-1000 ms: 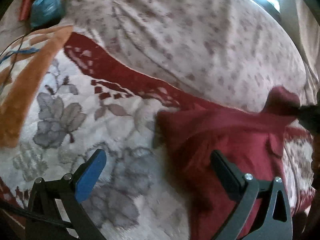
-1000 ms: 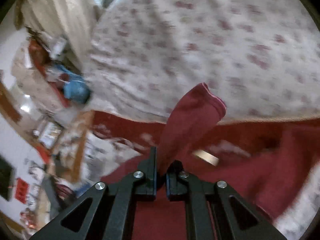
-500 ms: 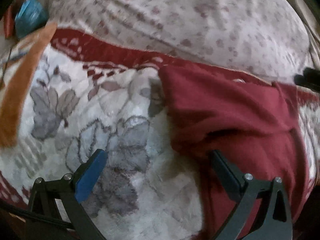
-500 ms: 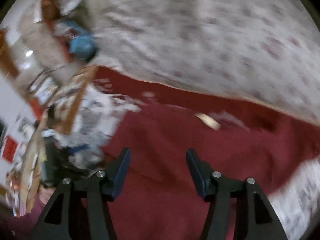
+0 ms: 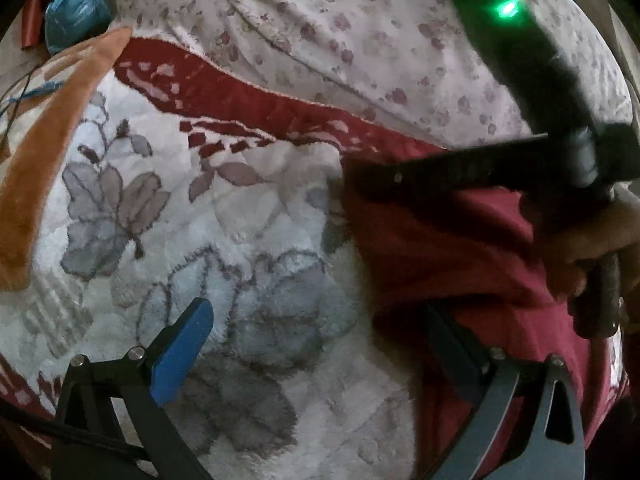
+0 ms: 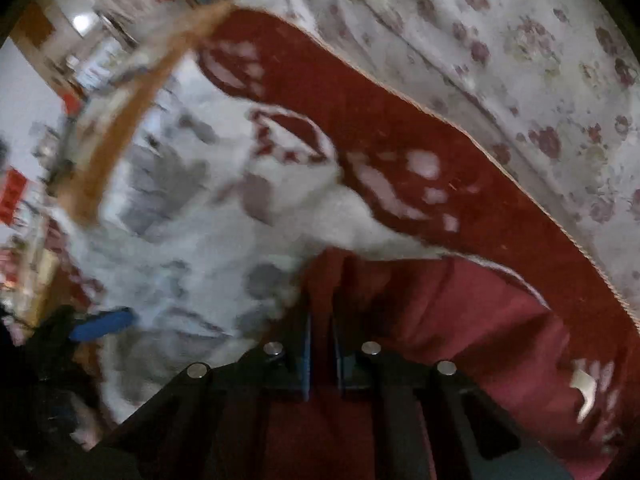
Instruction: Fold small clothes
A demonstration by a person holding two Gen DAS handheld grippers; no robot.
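A dark red garment [image 5: 460,248] lies on a plush white blanket [image 5: 240,220] with grey flowers. My left gripper [image 5: 320,336] hovers open over the garment's lower left edge. Its blue pad [image 5: 188,340] is over the blanket and its other finger [image 5: 448,344] is over the red cloth. My right gripper [image 6: 320,320] is shut on the red garment [image 6: 460,320], pinching a fold at its upper left corner. The left wrist view shows the right gripper's black fingers [image 5: 400,174] reaching in from the right, with a hand [image 5: 592,248] on the handle.
The blanket has a red border [image 5: 248,96] and an orange band [image 5: 48,140] at the left. A pale floral sheet [image 5: 320,20] covers the bed behind it. A blue bag [image 5: 76,8] lies at the far left corner. The left gripper's blue pad [image 6: 100,324] shows in the right wrist view.
My right gripper let go of the raised red flap, opened, swept left across the garment and shut on its left corner. The flap now lies flat. My left gripper sank slightly and stayed open.
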